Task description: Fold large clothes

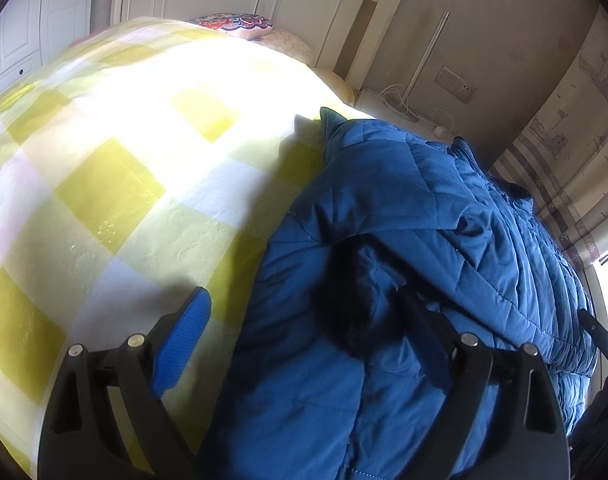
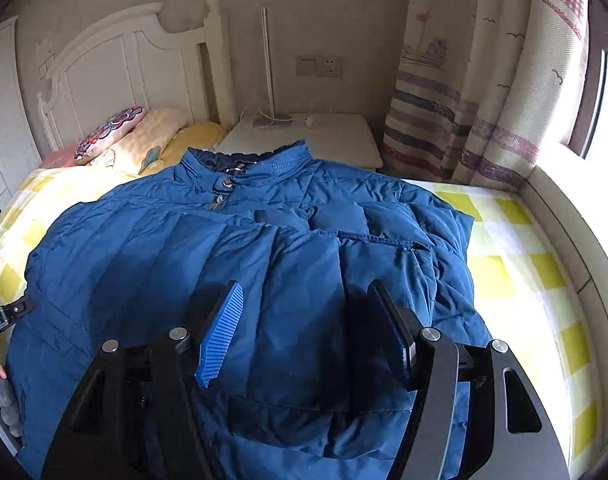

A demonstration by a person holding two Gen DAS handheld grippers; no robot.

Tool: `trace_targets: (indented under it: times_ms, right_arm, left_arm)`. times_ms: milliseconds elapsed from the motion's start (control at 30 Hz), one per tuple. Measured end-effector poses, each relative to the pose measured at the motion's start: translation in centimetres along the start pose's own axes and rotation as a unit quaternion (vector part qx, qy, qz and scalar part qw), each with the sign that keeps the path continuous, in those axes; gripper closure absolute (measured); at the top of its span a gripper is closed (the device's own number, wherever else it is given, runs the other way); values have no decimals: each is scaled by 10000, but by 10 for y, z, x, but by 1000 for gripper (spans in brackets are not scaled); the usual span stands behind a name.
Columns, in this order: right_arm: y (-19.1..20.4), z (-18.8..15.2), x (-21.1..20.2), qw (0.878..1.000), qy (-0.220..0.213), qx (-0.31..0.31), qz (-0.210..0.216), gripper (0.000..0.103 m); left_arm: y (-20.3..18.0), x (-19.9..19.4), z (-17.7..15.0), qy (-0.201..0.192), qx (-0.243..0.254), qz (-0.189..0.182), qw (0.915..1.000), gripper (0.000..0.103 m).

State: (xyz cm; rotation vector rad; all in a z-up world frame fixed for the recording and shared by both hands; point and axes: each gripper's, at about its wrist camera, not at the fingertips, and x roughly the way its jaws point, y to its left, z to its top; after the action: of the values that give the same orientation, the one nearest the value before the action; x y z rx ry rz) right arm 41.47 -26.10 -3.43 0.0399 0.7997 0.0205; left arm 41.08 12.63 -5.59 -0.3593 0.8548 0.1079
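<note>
A blue padded jacket lies front up on the yellow checked bed sheet, its collar toward the headboard. One sleeve is folded across the chest. My right gripper hovers over that sleeve; its jaws stand apart and the pads do not press the fabric. In the left wrist view the jacket fills the right half. My left gripper is open at the jacket's edge, with one blue pad over the sheet and the other finger over the jacket. The left gripper also shows at the right view's left edge.
A white headboard and patterned pillows stand at the bed's far end. Beside it is a white nightstand with a lamp and cables. A striped curtain and a window are on the right. Wardrobe doors are far left.
</note>
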Motion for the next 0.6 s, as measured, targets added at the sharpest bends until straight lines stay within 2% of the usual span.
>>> trace_targets:
  times_ms: [33,67,100,133,167,200,233,300,333,400,467,567,600]
  right_arm:
    - [-9,-11,10,9997,142,122,155,40]
    - [-15,-19,12,9993,-1,173,333,40]
    - [-21,-22,12,9986,-35,277,458,40]
    - [-20,-22,11,9984,-33,310,474,40]
    - [-18,-21,12,9987,-12,270,439,40]
    - [-15,-21,14,9991,11,209,375,39]
    - [-11,-20,15,9994,29,142,305,38]
    - [-7,-20,16,9998,37,55,209,37]
    - [-6,-20,15,9998,26,44,192,37]
    - [-8,-20,15,9997,11,79,228,37]
    - [-9,-20,15,9996,11,120,274,37]
    - [-10,-19,15,9995,18,126,280,37]
    - [-9,-19,15,9995,19,123,283,37]
  left_arm:
    - [3,-7,-1,-168,-77,18,9998,14]
    - [6,-23,-3,-539,-196,21,9983,23]
    - [10,-44,-4,-1036,-350,-45,9940,24]
    - [12,-65,-3,-1512,-475,-275,9870,23]
    - [11,-83,2,-1849,-549,-520,9799,21]
    - [6,-94,10,-2001,-568,-675,9758,19]
    - [-3,-99,21,-1965,-512,-810,9758,15]
    - [-34,-91,45,-1506,-194,-1015,9832,13]
    - [-51,-82,53,-1257,29,-998,9870,13]
    - [-85,-58,57,-990,489,-850,9902,13]
    - [-109,-28,48,-663,970,-512,9918,13]
    - [-116,25,19,-130,1324,-19,9911,13]
    - [-118,36,7,-129,1532,134,9880,12]
